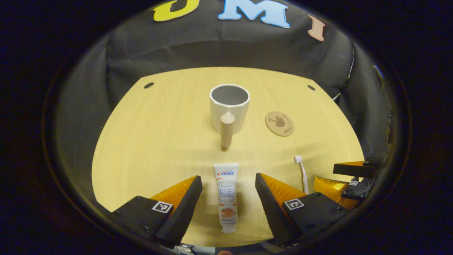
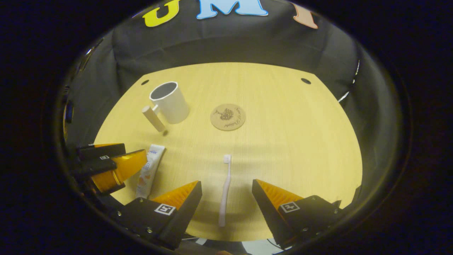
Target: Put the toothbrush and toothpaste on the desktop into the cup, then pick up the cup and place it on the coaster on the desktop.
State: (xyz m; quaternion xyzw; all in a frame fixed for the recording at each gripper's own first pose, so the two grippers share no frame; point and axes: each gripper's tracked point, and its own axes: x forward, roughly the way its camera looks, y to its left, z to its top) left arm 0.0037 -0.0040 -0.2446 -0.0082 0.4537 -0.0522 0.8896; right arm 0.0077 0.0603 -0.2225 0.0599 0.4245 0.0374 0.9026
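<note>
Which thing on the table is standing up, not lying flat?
The cup. It stands upright with its open mouth up, while the toothpaste, toothbrush and coaster all lie flat.

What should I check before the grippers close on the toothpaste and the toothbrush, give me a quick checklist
1. Toothpaste lies flat between the open left gripper fingers: ok.
2. Toothbrush lies between the open right gripper fingers: ok.
3. Fingers low enough to pinch either item: cannot tell.
4. Cup upright, mouth open, nothing visible inside: ok.
5. Coaster bare, beside the cup and apart from it: ok.
6. The two grippers apart, not touching: ok.
</note>
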